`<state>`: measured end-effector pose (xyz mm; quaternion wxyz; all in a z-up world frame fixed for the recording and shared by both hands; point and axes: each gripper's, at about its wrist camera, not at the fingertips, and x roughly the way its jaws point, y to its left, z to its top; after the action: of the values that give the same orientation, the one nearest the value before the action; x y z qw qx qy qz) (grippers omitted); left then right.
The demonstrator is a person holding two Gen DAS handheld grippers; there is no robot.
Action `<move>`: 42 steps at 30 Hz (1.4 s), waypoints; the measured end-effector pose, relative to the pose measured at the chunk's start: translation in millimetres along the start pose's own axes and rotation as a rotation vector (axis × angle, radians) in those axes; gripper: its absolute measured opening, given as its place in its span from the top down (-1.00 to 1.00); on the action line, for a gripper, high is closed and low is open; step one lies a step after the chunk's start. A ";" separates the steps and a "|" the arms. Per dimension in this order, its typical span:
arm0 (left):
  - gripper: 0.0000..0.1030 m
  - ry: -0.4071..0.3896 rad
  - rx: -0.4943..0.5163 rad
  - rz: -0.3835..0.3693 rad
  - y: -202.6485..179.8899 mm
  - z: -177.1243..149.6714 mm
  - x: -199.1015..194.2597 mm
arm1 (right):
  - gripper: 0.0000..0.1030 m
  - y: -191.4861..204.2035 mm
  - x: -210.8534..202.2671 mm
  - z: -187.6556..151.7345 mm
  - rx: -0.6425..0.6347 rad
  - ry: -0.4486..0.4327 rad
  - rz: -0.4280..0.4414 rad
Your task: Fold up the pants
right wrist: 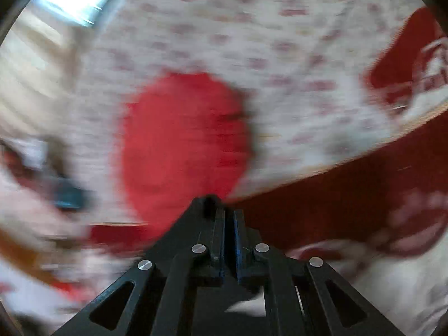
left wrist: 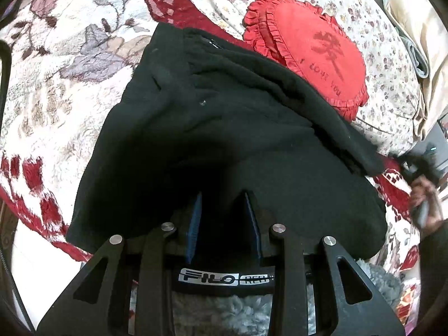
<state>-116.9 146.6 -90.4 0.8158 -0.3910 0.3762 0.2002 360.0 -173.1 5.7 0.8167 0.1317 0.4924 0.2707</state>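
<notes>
Pants (left wrist: 224,128), black and bunched, lie on the floral blanket (left wrist: 56,84) with their far edge overlapping the red frilled cushion (left wrist: 316,56), which we take as our landmark. On the near side of the cushion, our left gripper (left wrist: 224,204) has its blue-padded jaws narrowly parted with black cloth of the pants between them, so it appears to grip a fold there. Beside the cushion, at the pants' edge, a hand (left wrist: 425,204) shows, blurred. In the right wrist view everything is smeared; our right gripper (right wrist: 229,215) has its jaws drawn together on nothing, pointing toward the cushion (right wrist: 182,145) ahead.
</notes>
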 end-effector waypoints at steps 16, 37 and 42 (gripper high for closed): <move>0.28 0.001 -0.021 -0.058 6.3 0.7 0.3 | 0.90 32.8 60.4 -81.5 -0.433 0.136 -0.092; -0.98 0.038 0.018 -0.272 -7.7 12.1 6.4 | 0.90 35.7 57.2 -110.9 -0.532 -0.063 -0.132; -0.98 0.052 0.083 -0.215 -17.0 10.4 6.6 | 0.90 32.6 57.1 -109.8 -0.514 -0.069 -0.105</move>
<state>-97.4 144.5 -82.9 0.8380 -0.4001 0.3611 0.0858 274.7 -119.5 -73.3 0.8526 -0.0965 0.3853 0.3394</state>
